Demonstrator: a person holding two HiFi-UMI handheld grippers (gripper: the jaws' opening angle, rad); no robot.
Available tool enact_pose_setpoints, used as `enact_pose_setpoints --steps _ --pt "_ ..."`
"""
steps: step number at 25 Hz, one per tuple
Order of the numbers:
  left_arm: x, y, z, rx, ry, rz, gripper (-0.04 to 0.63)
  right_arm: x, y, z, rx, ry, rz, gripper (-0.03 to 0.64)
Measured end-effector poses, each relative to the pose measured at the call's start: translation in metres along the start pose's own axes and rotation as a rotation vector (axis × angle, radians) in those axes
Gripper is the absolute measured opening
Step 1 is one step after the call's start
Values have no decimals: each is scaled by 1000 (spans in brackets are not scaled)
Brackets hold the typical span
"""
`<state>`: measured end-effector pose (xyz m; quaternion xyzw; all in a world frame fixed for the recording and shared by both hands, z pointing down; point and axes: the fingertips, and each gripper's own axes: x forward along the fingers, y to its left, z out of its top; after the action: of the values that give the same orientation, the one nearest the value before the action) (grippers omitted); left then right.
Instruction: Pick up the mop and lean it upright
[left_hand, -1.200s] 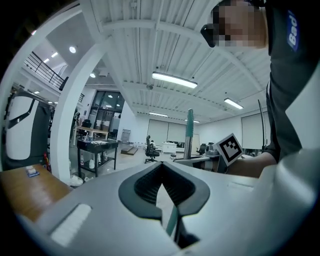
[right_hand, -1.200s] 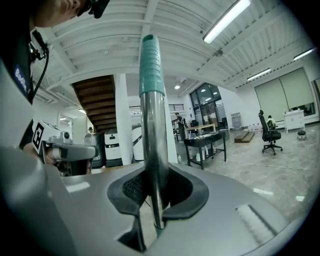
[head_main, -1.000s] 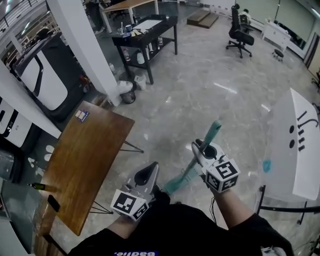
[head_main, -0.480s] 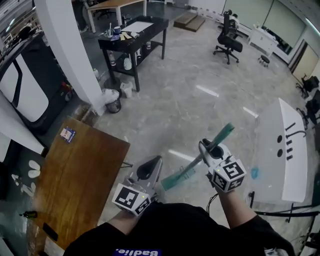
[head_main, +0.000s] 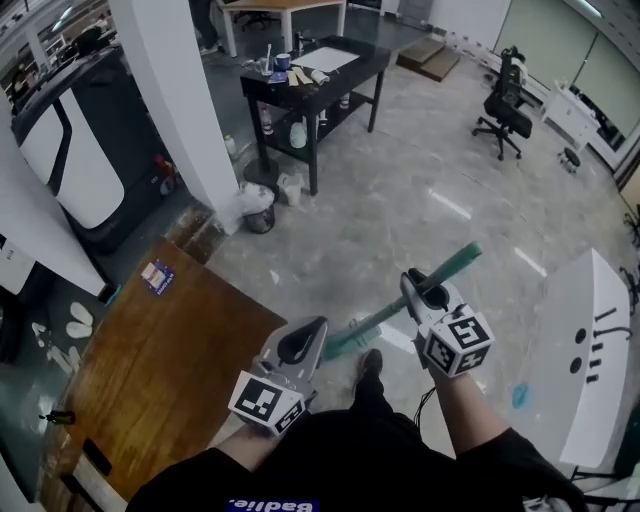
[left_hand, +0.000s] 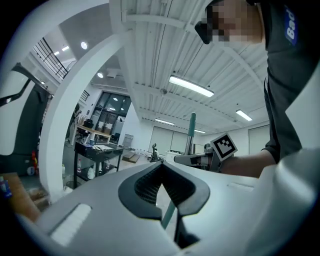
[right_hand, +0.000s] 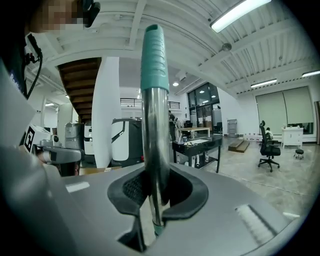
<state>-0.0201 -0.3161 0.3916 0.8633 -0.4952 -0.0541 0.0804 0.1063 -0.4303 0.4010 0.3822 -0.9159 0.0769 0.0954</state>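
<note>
The mop is a metal pole (head_main: 385, 318) with a teal grip (head_main: 452, 264) at its top. It slants across the head view; its head is hidden below me. My right gripper (head_main: 425, 293) is shut on the pole just under the grip, and the pole (right_hand: 154, 115) stands upright between its pads (right_hand: 131, 189). My left gripper (head_main: 305, 342) is lower left, jaws drawn together with nothing between the pads. In the left gripper view the teal lower pole (left_hand: 168, 215) shows through the slit of that gripper (left_hand: 161, 172). I cannot tell whether it touches the pole.
A wooden table (head_main: 150, 370) stands close at the left, and a white pillar (head_main: 170, 90) rises behind it. Beyond are a bin (head_main: 258, 212), a black desk (head_main: 330, 70) and an office chair (head_main: 505, 105). A white panel (head_main: 590, 350) lies at the right. My shoe (head_main: 370, 365) is below the pole.
I have moved across the floor with both grippers: the table, desk and white panel have shifted in the view. The pole now lies flatter, its grip pointing further right. The right gripper's hold is unchanged.
</note>
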Motion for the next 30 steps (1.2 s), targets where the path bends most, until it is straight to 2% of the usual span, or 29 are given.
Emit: enact_pose_setpoints --steps 3,9,13,17,23,30 --pt "20 21 1 25 5 93 14 40 -15 3 11 -5 90 63" --pt "73 81 10 40 22 345 14 136 -49 -3 -9 35 333 63" --pt "107 104 20 44 16 462 14 190 -66 5 -27 55 455 63" --pt "131 116 25 61 23 499 15 228 -78 16 -35 61 507 63" --pt "151 151 28 68 -12 518 15 278 -89 22 -63 79 518 63" --pt "163 230 41 31 -73 499 14 345 -81 38 -92 115 490 63"
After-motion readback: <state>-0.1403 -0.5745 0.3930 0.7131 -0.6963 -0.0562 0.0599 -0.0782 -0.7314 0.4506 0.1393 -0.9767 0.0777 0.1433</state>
